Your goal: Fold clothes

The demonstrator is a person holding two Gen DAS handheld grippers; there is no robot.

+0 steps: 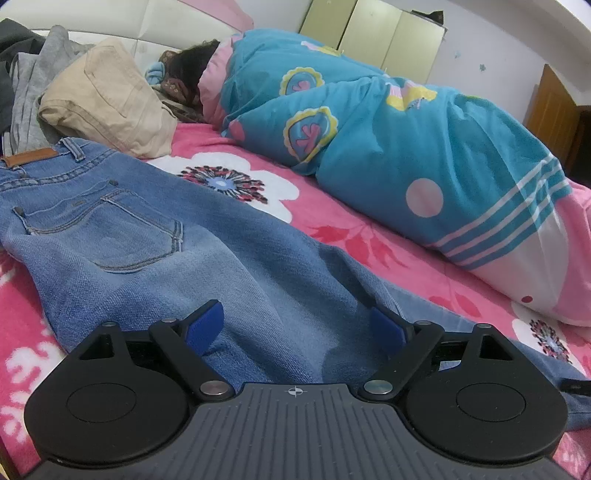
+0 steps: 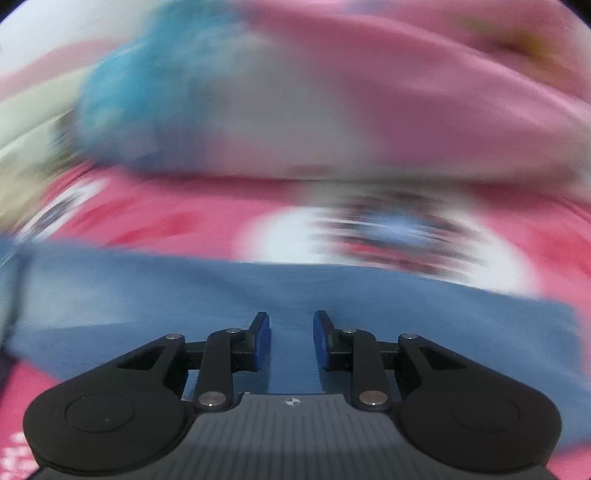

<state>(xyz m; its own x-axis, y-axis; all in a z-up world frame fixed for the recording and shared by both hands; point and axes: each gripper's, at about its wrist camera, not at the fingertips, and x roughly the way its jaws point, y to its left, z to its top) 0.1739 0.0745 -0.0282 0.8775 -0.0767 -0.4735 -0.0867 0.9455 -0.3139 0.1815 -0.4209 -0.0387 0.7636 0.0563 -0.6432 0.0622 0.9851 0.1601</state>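
Note:
Blue jeans (image 1: 147, 236) lie spread on the pink floral bedsheet (image 1: 332, 229), waistband and back pocket at the far left, the legs running toward the near right. My left gripper (image 1: 293, 310) hovers just over the upper leg with its blue pads wide apart, open, nothing pinched. The right wrist view is smeared by motion. In it my right gripper (image 2: 291, 315) is over a band of blue denim (image 2: 258, 291). Its jaws stand a little apart and no cloth shows between the pads.
Folded beige trousers (image 1: 107, 96) and a grey garment (image 1: 33, 81) are piled at the bed's head, left. A person with dark hair (image 1: 192, 70) lies under a teal and pink quilt (image 1: 369, 129) along the far side. A pale wardrobe (image 1: 369, 33) stands behind.

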